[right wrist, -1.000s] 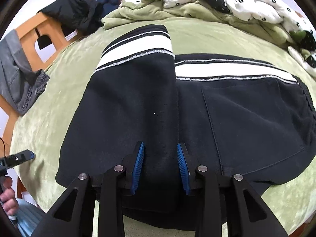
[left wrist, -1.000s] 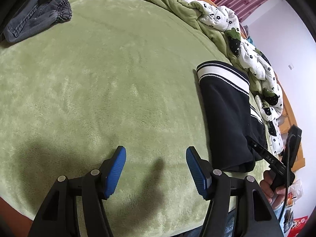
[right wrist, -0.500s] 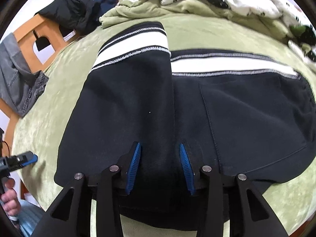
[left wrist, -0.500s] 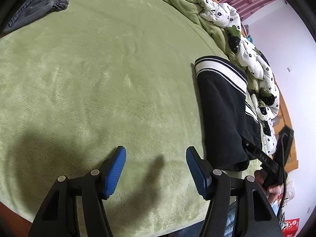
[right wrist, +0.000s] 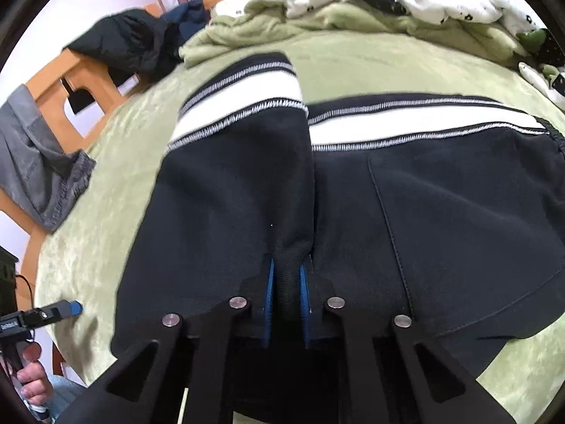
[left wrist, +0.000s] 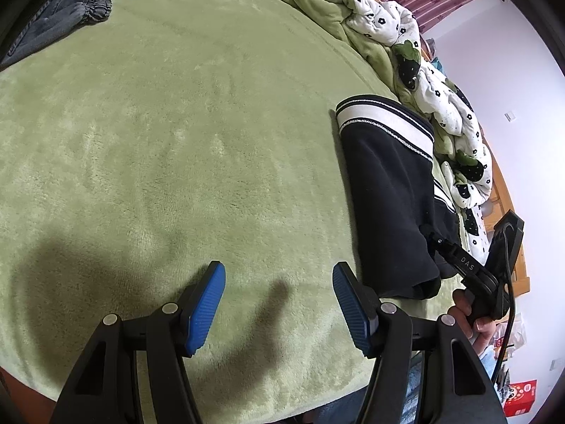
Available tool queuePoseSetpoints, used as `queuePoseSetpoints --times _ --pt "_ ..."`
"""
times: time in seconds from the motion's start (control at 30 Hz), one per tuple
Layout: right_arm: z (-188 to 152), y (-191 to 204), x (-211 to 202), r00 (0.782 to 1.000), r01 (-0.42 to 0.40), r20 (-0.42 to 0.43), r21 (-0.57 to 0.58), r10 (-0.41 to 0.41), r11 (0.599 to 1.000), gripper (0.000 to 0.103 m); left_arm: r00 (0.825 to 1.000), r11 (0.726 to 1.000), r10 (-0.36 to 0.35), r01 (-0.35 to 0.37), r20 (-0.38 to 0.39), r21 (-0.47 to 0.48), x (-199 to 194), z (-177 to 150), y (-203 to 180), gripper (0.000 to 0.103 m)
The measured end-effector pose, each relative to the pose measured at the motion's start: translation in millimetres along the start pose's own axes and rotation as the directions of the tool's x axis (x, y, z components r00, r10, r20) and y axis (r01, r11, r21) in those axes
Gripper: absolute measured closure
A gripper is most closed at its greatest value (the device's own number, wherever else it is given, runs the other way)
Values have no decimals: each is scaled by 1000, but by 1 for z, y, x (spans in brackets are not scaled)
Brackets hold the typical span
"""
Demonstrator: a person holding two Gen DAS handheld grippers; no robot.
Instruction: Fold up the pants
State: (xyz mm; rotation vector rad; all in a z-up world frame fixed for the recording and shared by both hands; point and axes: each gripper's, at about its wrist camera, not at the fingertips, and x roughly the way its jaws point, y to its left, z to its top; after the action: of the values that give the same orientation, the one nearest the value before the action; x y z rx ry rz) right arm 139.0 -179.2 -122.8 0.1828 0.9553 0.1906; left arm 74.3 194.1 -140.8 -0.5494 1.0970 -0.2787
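The black pants (right wrist: 406,190) with white stripe bands lie folded on the green blanket; they also show at the right of the left wrist view (left wrist: 388,190). My right gripper (right wrist: 286,284) is shut on a pinched ridge of the pants' fabric near their front edge. In the left wrist view the right gripper (left wrist: 432,235) touches the pants' near end. My left gripper (left wrist: 279,304) is open and empty, low over bare blanket to the left of the pants.
The green blanket (left wrist: 176,141) covers the bed. A rumpled green and white flowered quilt (left wrist: 416,60) lies along the far edge. Grey jeans (left wrist: 60,14) lie at the far left corner. A wooden bed frame (right wrist: 63,99) with dark clothes (right wrist: 141,42) stands behind.
My right gripper has closed from open around the fabric to pinching it. The left gripper has stayed open and shifted slightly over the blanket.
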Motion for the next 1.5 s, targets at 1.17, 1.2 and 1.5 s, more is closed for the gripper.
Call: queuePoseSetpoints --times 1.17,1.2,1.5 --pt "-6 -4 -23 996 -81 32 93 79 992 86 992 998 -57 60 117 -15 -56 -2 -38 42" --pt "-7 -8 -18 996 -83 18 106 82 991 82 991 999 -41 42 125 -5 -58 -2 -44 41" --pt "-5 -3 -19 998 -60 24 65 58 996 93 979 988 96 -116 178 106 -78 0 -87 40"
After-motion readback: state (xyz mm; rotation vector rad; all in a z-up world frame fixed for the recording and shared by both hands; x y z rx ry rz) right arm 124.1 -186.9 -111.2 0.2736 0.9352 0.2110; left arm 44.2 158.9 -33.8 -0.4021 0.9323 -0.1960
